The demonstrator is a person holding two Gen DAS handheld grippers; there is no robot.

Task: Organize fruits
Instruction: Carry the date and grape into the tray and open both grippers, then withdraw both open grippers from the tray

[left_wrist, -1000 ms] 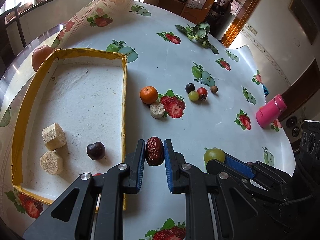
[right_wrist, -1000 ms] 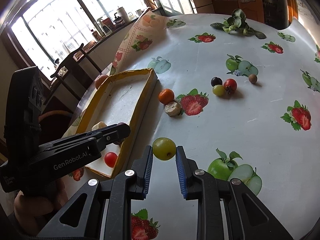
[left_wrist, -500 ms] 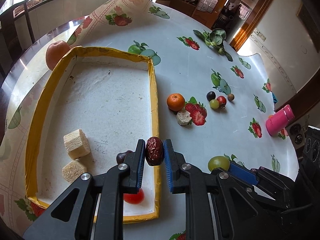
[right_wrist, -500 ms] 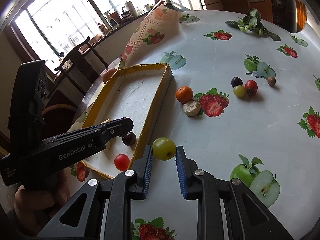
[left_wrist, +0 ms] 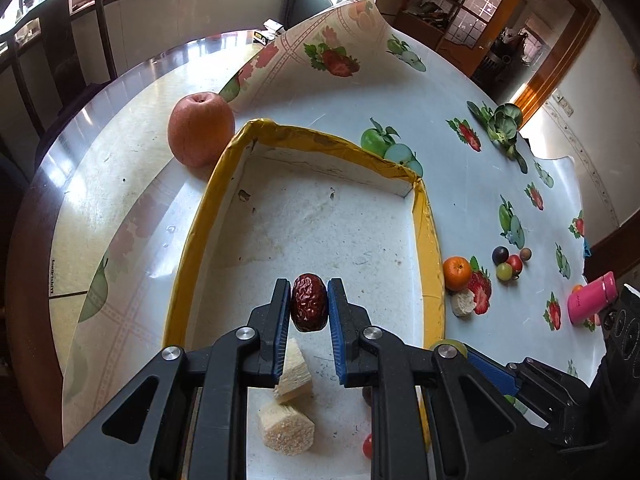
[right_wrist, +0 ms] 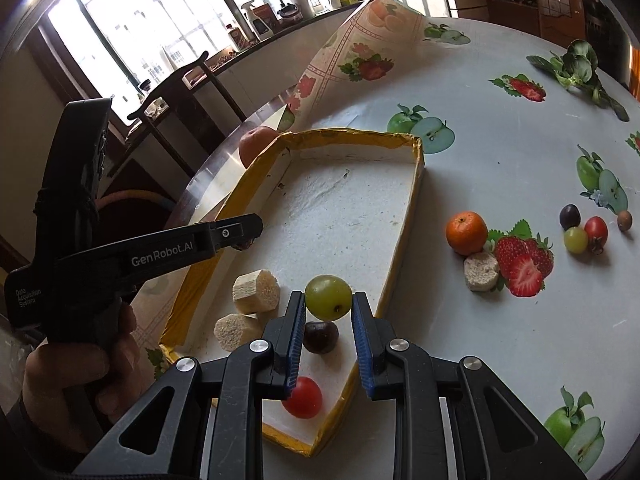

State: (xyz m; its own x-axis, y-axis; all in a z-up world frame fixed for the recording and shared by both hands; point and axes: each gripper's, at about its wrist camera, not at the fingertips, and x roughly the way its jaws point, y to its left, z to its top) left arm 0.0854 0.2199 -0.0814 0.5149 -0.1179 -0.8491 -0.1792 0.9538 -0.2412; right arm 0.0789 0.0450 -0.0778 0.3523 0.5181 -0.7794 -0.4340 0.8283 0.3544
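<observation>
My left gripper (left_wrist: 309, 307) is shut on a wrinkled red date (left_wrist: 308, 309) and holds it above the white floor of the yellow-rimmed tray (left_wrist: 429, 240). My right gripper (right_wrist: 329, 309) is shut on a green grape (right_wrist: 329, 297) and holds it over the tray's near right part (right_wrist: 404, 236). In the tray lie two pale sugarcane chunks (right_wrist: 256, 291), a dark cherry (right_wrist: 320, 337) and a red cherry tomato (right_wrist: 303, 397). The left gripper also shows in the right wrist view (right_wrist: 240, 232).
A tangerine (right_wrist: 467, 233), a cane chunk (right_wrist: 481, 271) and several small fruits (right_wrist: 585, 229) lie on the fruit-print tablecloth right of the tray. A big apple (left_wrist: 200, 128) stands behind the tray's far left corner. A pink bottle (left_wrist: 591, 303) lies at the right, greens (right_wrist: 576, 66) far back.
Both grippers have moved left and forward, from beside the tray's right rim to over its inside, each still holding its fruit.
</observation>
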